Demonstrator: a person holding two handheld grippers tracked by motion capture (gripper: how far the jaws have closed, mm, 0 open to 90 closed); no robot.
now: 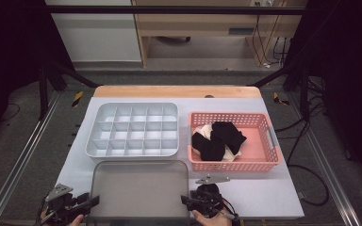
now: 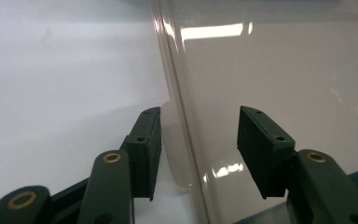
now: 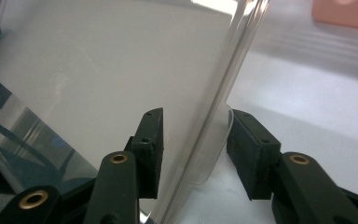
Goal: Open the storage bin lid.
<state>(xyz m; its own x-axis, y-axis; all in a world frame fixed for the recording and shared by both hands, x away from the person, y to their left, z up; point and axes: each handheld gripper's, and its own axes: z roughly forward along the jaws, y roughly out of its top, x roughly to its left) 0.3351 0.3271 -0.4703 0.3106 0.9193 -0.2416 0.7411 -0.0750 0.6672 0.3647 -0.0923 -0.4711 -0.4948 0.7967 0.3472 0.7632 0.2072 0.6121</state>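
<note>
While you straddle the lid's edges:
Lid: lies flat on table, near side, before divided tray.
Left gripper: your jaws apart, lid rim between, pads clear.
Right gripper: likewise.

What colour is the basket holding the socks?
Salmon pink basket, clearest in the high view.

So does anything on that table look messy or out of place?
Mostly tidy. The black and cream socks lie in a jumbled heap in the pink plastic basket, and the clear plastic lid lies off the white divided organiser tray, overhanging the table's near edge.
</note>
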